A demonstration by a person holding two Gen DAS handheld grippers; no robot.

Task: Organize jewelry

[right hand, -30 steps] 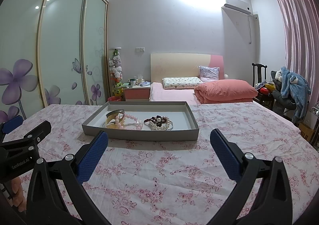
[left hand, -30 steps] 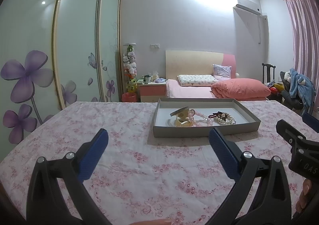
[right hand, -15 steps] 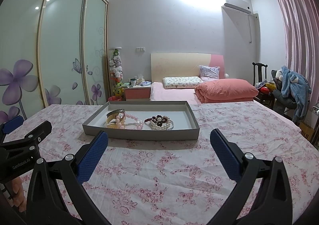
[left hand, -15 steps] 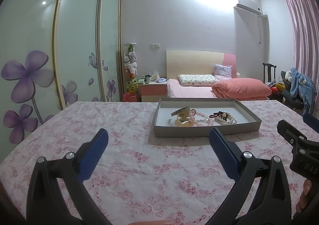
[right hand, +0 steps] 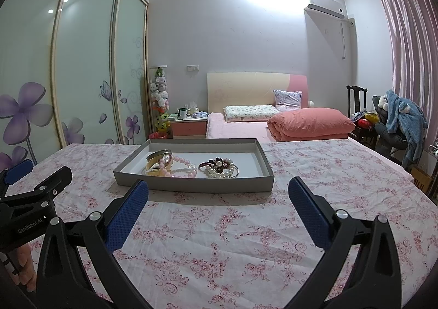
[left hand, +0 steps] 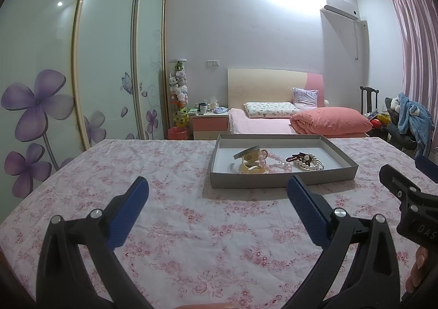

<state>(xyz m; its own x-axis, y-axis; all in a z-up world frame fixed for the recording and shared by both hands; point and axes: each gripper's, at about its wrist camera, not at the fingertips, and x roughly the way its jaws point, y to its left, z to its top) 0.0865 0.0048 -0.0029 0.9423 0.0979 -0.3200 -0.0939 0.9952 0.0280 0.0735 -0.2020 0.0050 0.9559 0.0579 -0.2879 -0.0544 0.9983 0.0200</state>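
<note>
A shallow grey tray (left hand: 282, 180) (right hand: 191, 184) stands on the floral tablecloth ahead of both grippers. In it lie a gold bangle (left hand: 247, 154) (right hand: 158, 155), a pink bead bracelet (left hand: 269, 162) (right hand: 179, 166), and a dark bead and pearl bracelet pile (left hand: 306, 161) (right hand: 220, 166). My left gripper (left hand: 217, 203) is open and empty, short of the tray and left of it. My right gripper (right hand: 218, 203) is open and empty, just short of the tray's near wall. Each gripper shows at the edge of the other's view.
The floral tablecloth (left hand: 191, 226) covers the table around the tray. Beyond the table are a bed with a pink quilt (right hand: 309, 124), a nightstand (left hand: 210, 122), sliding wardrobe doors (left hand: 104, 62) at left, and a chair with clothes (right hand: 397, 122) at right.
Both views have shifted very slightly; the tray sits marginally closer. Both grippers stay open and empty.
</note>
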